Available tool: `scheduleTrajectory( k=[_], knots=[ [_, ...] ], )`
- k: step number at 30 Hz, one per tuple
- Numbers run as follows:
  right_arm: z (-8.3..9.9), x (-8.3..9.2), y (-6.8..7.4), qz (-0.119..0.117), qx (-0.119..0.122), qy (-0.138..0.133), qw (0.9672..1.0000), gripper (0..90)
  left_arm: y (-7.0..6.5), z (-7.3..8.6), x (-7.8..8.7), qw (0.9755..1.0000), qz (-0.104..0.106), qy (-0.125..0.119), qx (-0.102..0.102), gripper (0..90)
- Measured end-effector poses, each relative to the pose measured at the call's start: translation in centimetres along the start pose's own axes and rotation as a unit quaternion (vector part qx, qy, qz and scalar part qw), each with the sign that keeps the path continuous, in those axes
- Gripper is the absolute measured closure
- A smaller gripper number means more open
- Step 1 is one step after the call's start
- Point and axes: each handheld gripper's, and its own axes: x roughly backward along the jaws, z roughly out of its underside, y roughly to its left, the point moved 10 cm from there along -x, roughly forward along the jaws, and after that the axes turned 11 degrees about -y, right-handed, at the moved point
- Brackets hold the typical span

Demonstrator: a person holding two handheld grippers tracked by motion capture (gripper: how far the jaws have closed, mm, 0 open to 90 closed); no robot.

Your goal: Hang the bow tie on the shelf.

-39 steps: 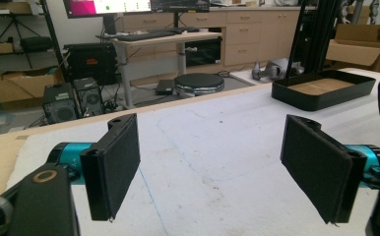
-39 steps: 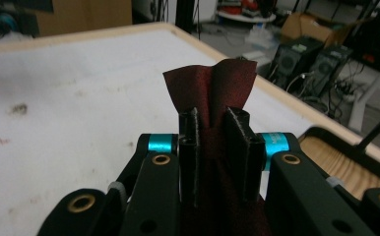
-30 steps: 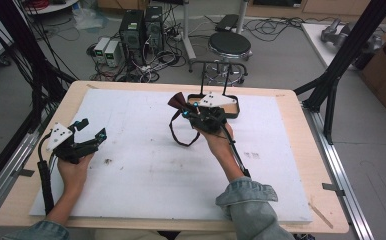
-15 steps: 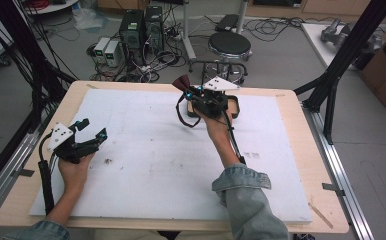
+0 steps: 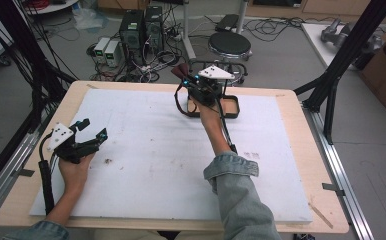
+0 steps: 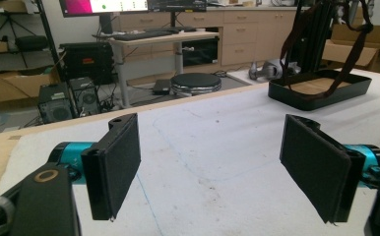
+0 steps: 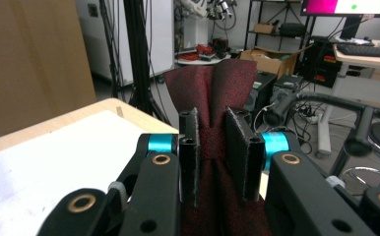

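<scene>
My right gripper (image 5: pixel 190 83) (image 7: pixel 212 153) is shut on the knot of a dark red bow tie (image 5: pixel 181 71) (image 7: pixel 211 92), held in the air at the table's far edge. The tie's wings fan out past the pads (image 7: pixel 190 147). Its dark strap (image 5: pixel 182 103) (image 6: pixel 349 61) hangs in a loop from the gripper, down by the black tray (image 5: pixel 232 113) (image 6: pixel 310 99). My left gripper (image 5: pixel 94 129) (image 6: pixel 210 167) rests low over the white mat at the left, jaws wide open with nothing between them.
A white foam mat (image 5: pixel 156 155) covers most of the wooden table (image 5: pixel 296 97). Beyond the far edge stand a round black stool (image 5: pixel 229 44), computer boxes (image 5: pixel 140 27) and loose cables. Black frame posts (image 5: pixel 348 47) rise at the right and left.
My right hand has carried the bow tie away toward the far edge and a little higher, now over the tray's left end. The left hand has stayed put.
</scene>
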Motion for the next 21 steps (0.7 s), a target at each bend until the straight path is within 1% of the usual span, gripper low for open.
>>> scheduleTrajectory(
  k=[2, 5, 7, 8, 10, 12, 21],
  knots=[
    [-0.1, -0.4, 0.0, -0.001, -0.006, -0.002, 1.0000, 76.3, 0.0, 0.0, 0.0, 1.0000, 0.000, 0.000, 0.000, 23.6],
    [-0.1, -0.8, -0.2, 0.004, -0.002, -0.001, 1.0000, 76.3, 0.0, 0.0, 0.0, 1.0000, 0.000, 0.000, 0.000, 23.6],
    [-0.3, -1.0, -0.2, 0.004, -0.001, -0.004, 1.0000, 76.3, 0.0, 0.0, 0.0, 1.0000, 0.000, 0.000, 0.000, 23.6],
    [-0.6, -1.1, -0.3, 0.005, 0.002, -0.009, 0.9999, 76.4, 0.0, 0.0, 0.0, 1.0000, 0.000, 0.000, 0.000, 23.6],
    [-0.8, -1.2, -0.5, 0.006, -0.002, -0.013, 0.9999, 76.4, 0.0, 0.0, 0.0, 1.0000, 0.000, 0.000, 0.000, 23.6],
    [-0.9, -1.3, -0.6, 0.008, -0.001, -0.016, 0.9998, 76.4, 0.0, 0.0, 0.0, 1.0000, 0.000, 0.000, 0.000, 23.6],
    [-0.7, -2.0, -1.8, 0.019, -0.005, -0.017, 0.9997, 76.3, 0.0, 0.0, 0.0, 1.0000, 0.001, -0.001, 0.002, 23.7]
  ],
)
